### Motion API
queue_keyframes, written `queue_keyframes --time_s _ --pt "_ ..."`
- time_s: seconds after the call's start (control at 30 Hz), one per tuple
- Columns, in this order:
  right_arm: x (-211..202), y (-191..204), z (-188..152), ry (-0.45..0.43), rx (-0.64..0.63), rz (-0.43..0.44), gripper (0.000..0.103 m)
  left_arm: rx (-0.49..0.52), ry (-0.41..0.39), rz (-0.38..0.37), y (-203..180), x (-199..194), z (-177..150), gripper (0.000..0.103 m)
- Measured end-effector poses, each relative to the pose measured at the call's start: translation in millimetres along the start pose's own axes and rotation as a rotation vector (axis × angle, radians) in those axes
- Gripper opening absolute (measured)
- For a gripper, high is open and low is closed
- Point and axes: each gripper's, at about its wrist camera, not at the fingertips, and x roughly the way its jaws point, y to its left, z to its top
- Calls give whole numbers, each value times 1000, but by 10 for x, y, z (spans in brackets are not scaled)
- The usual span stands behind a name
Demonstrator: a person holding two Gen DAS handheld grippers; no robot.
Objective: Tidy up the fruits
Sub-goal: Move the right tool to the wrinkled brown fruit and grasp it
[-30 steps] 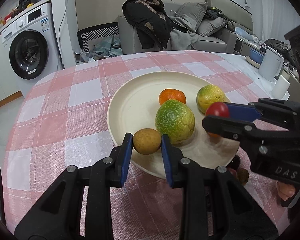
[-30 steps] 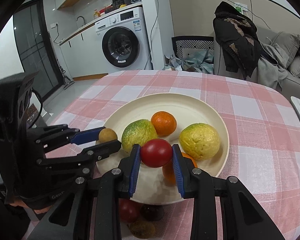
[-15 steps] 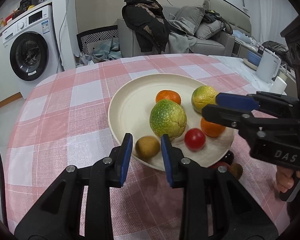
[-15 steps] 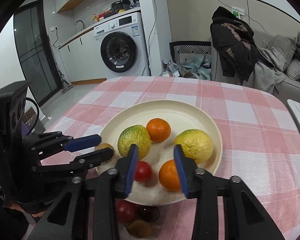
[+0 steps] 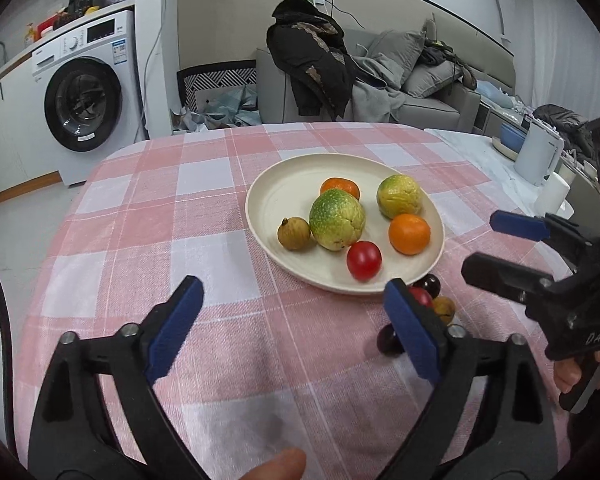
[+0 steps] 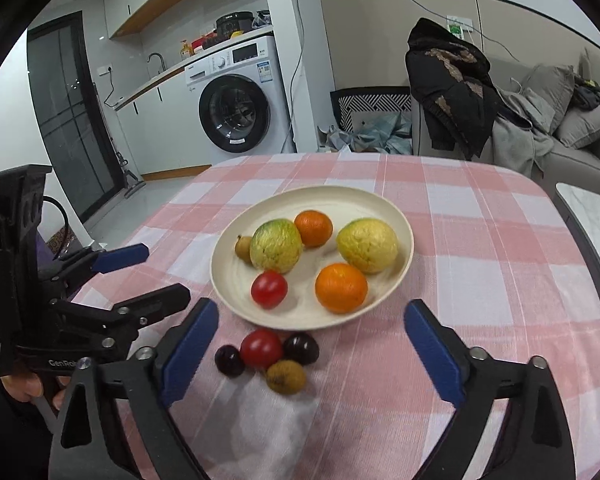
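A cream plate [image 6: 396,220] is set on the pink-and-white checked counter [image 6: 480,264], toward its middle, with bare cloth left open on every side of the rim. Six fruits are carried on the plate: a small brown fruit [image 5: 294,233] at the left, a large green-yellow citrus [image 5: 337,219] beside it, a tangerine [image 5: 340,187] behind that, a second yellow-green citrus [image 5: 399,196] at the right, an orange [image 6: 341,288] toward the near rim, and a red tomato [image 6: 269,289] lying loose near the front edge. Just off the near rim, on the cloth, a cluster of four small fruits is gathered: a second red tomato [image 6: 261,348], two dark cherries [image 6: 301,349] flanking it, and a brown fuzzy fruit [image 6: 286,377], the four apparently touching, though blur makes the contacts hard to confirm. The left hand-held gripper [image 5: 296,320] is held short of the plate, pointing downward at the cloth, its jaws having just been spread wide with nothing between them but open cloth. The right hand-held gripper [image 6: 312,344] is likewise held back from the rim and tilted down, its jaws just opened wide; the loose cluster lies between its blue pads [image 6: 432,356] in the right wrist view, untouched by them. Fingers of a hand [image 6: 28,386] are seen wrapped on the left tool's handle.
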Motion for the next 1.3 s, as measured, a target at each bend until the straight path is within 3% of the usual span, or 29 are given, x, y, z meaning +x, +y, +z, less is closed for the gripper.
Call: queue_keyframes --time_s 0.03,0.73,1.3 --pt "-17 12 -25 -5 0 2 101 1 -6 -2 -14 -41 -26 102" --pt "121 -239 -213 136 -26 -89 103 40 58 -7 -174 61 -271 102" --pt "350 38 -378 221 -102 -100 102 36 55 -1 -169 64 -260 102"
